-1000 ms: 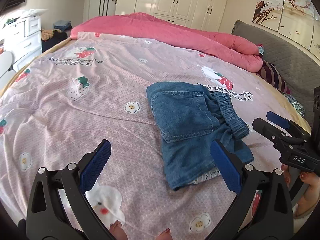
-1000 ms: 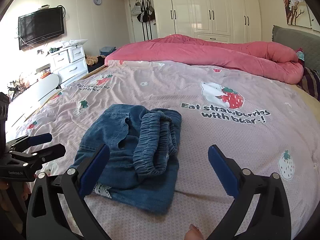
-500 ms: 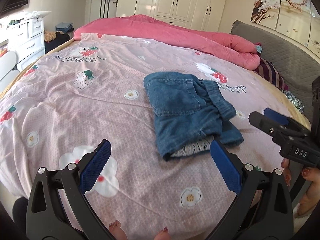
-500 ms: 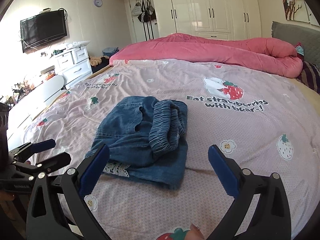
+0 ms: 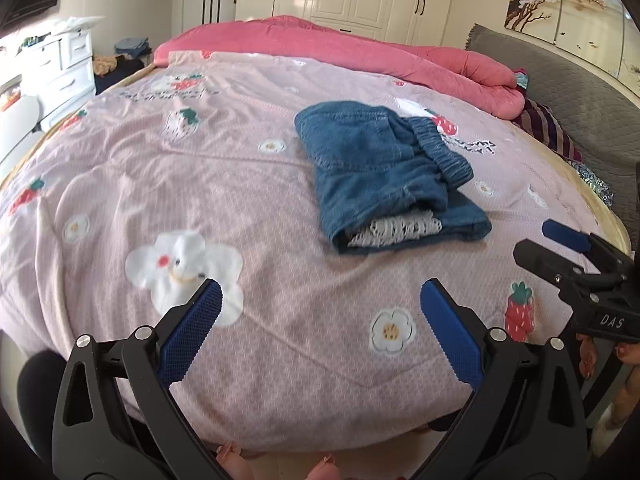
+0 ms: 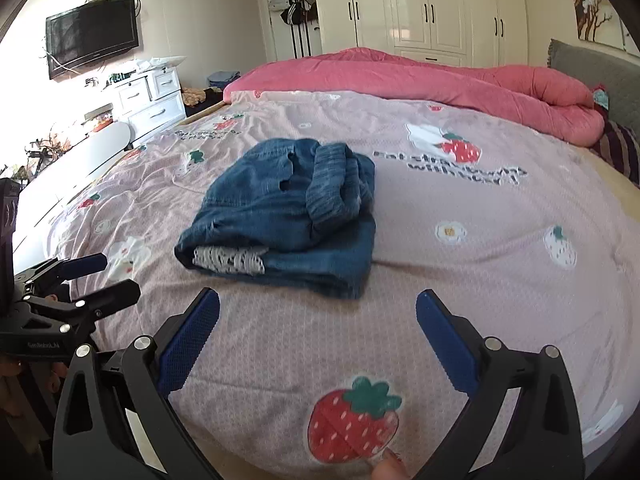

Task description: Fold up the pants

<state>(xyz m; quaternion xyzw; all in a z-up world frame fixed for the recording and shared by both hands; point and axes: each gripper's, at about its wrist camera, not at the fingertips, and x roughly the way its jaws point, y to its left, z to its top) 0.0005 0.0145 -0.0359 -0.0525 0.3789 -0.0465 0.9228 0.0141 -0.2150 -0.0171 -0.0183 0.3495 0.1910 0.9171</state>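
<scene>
And here we are: the blue denim pants (image 5: 384, 176) lie folded into a compact bundle on the pink strawberry-print bedspread (image 5: 200, 184), well ahead of both tools and touching neither. From the left gripper (image 5: 320, 320) the bundle sits ahead and off to its right; from the right gripper (image 6: 318, 322) it sits ahead and slightly to its left. Both sets of blue-padded jaws are spread wide and carry nothing, hanging over bare spread near the bed's edge.

The elastic waistband (image 6: 340, 184) is doubled on top, and a strip of white lace trim (image 6: 228, 260) peeks from the open end of the fold nearest the grippers. My read: the folding looks done or nearly so, and the tools are held clear so nothing drags on the cloth. If anything remains, that lace edge and the slightly uneven layers might want tidying.

Containers? None in play on the bed. The white drawer chest (image 6: 150, 100) far off to the right gripper's left is shut, contents hidden.
</scene>
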